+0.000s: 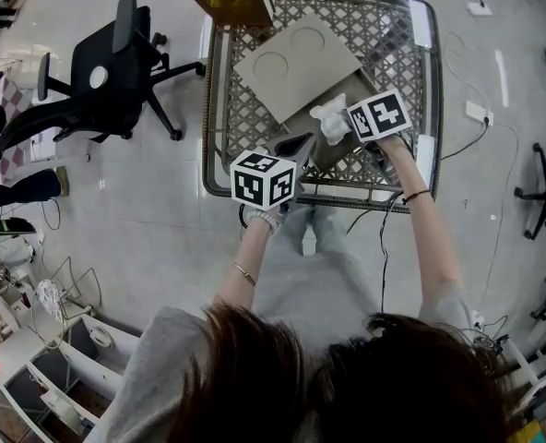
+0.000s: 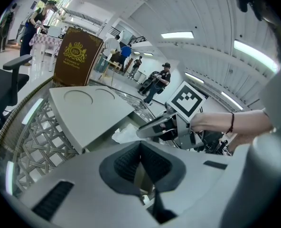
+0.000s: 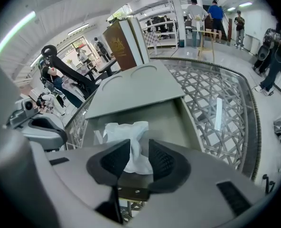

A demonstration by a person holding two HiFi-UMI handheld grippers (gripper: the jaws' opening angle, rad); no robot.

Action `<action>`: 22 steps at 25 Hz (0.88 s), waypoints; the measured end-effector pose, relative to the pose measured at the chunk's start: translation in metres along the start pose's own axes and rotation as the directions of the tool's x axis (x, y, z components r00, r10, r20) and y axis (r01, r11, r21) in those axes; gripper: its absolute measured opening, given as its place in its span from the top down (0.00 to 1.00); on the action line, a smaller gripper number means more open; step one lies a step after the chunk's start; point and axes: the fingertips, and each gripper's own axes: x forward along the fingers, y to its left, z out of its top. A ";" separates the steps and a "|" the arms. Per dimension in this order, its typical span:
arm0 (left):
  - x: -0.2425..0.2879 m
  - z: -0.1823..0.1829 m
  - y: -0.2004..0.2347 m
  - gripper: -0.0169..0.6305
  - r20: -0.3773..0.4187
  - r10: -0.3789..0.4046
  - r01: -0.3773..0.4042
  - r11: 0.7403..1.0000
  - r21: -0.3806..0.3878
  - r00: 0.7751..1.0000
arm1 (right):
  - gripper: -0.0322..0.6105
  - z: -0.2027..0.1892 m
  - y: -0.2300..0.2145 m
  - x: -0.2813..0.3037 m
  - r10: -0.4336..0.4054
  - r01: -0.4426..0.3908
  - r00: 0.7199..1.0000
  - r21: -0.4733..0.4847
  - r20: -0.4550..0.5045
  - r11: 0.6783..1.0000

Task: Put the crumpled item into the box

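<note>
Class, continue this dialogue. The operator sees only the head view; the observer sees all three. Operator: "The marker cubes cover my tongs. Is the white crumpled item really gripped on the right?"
Observer: Yes. The right gripper view shows the right gripper with its tongs pinched on the crumpled item, most of it puffing out past the tips.
Operator: Is it lined up?
Observer: The grey inside of the open box lies straight beyond those tongs.
Operator: And the left?
Observer: The left gripper is shut on a thin tan edge, apparently the box's wall.
</note>
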 end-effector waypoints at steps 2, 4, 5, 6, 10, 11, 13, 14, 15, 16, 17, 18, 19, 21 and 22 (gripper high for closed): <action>-0.002 0.002 -0.001 0.95 0.005 -0.001 0.001 1.000 0.003 1.000 | 0.76 0.002 -0.001 -0.004 -0.012 0.012 1.000 0.012 0.018 1.000; -0.005 0.005 -0.002 0.95 0.010 0.001 -0.001 1.000 0.007 1.000 | 0.76 0.004 -0.003 -0.010 -0.029 0.028 0.999 0.023 0.041 0.999; -0.007 0.005 -0.002 0.95 0.013 0.002 -0.002 1.000 0.008 1.000 | 0.76 0.004 -0.002 -0.012 -0.030 0.028 0.998 0.032 0.052 0.999; -0.008 0.006 -0.002 0.95 0.015 0.004 -0.004 1.000 0.008 1.000 | 0.77 0.004 -0.001 -0.015 -0.023 0.021 0.998 0.043 0.063 0.999; -0.016 0.009 -0.004 0.95 0.027 0.007 -0.008 1.000 0.010 1.000 | 0.86 0.004 0.009 -0.027 0.017 -0.027 0.993 0.082 0.121 0.996; -0.017 0.010 -0.005 0.95 0.030 0.009 -0.009 1.000 0.012 1.000 | 0.87 0.004 0.012 -0.030 0.023 -0.035 0.991 0.084 0.133 0.996; -0.021 0.011 -0.007 0.95 0.035 0.010 -0.010 1.000 0.019 0.999 | 0.89 0.004 0.016 -0.037 0.027 -0.042 0.987 0.085 0.160 0.996; -0.022 0.012 -0.008 0.95 0.038 0.010 -0.010 1.000 0.023 0.999 | 0.90 0.005 0.018 -0.041 0.030 -0.045 0.984 0.085 0.176 0.995; -0.025 0.014 -0.009 0.95 0.042 0.009 -0.010 1.000 0.026 0.999 | 0.90 0.005 0.021 -0.045 0.034 -0.051 0.981 0.084 0.191 0.995; -0.027 0.015 -0.010 0.95 0.047 0.009 -0.010 0.999 0.030 0.999 | 0.91 0.006 0.024 -0.048 0.039 -0.057 0.978 0.080 0.206 0.995; -0.030 0.017 -0.011 0.95 0.053 0.009 -0.011 0.999 0.034 0.999 | 0.91 0.006 0.027 -0.052 0.045 -0.062 0.974 0.072 0.220 0.995; -0.033 0.019 -0.013 0.95 0.060 0.010 -0.012 0.999 0.039 0.998 | 0.91 0.007 0.031 -0.057 0.052 -0.068 0.971 0.064 0.234 0.996; -0.036 0.022 -0.014 0.95 0.067 0.010 -0.013 0.999 0.045 0.998 | 0.91 0.007 0.034 -0.061 0.059 -0.076 0.967 0.057 0.249 0.995; -0.043 0.027 -0.016 0.95 0.081 0.012 -0.017 0.998 0.057 0.997 | 0.91 0.010 0.040 -0.071 0.078 -0.097 0.955 0.052 0.286 0.994; -0.046 0.031 -0.016 0.95 0.089 0.014 -0.019 0.998 0.063 0.996 | 0.91 0.012 0.042 -0.077 0.085 -0.106 0.948 0.051 0.307 0.993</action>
